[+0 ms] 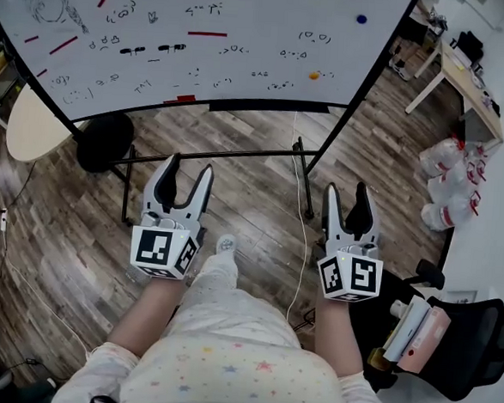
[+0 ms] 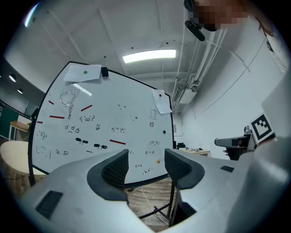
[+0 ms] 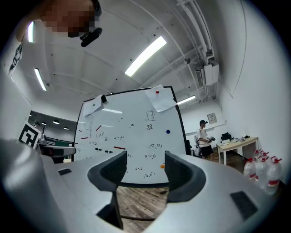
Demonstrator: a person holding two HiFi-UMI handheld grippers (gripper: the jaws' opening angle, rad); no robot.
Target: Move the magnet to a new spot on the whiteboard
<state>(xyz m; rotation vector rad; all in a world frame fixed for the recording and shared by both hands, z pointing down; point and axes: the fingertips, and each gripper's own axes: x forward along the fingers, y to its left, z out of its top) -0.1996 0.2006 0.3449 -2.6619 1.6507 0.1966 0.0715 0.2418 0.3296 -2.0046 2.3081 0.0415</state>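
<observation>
The whiteboard (image 1: 247,32) stands ahead of me on a black frame, covered in small doodles and red strips. A blue magnet (image 1: 361,19) sticks near its right edge, and an orange magnet (image 1: 313,74) sits lower down. Both show in the left gripper view, the blue magnet (image 2: 164,132) above the orange magnet (image 2: 158,160), and again in the right gripper view as blue magnet (image 3: 168,132) and orange magnet (image 3: 162,166). My left gripper (image 1: 191,164) (image 2: 146,157) and right gripper (image 1: 345,189) (image 3: 145,159) are held well short of the board, both open and empty.
The board's black stand legs (image 1: 301,170) and a white cable (image 1: 303,243) cross the wood floor in front of me. A black stool (image 1: 104,140) and round table (image 1: 33,125) stand left. A desk (image 1: 463,78), water bottles (image 1: 451,180) and a black chair (image 1: 449,339) are right. A person (image 3: 203,136) stands beyond the board.
</observation>
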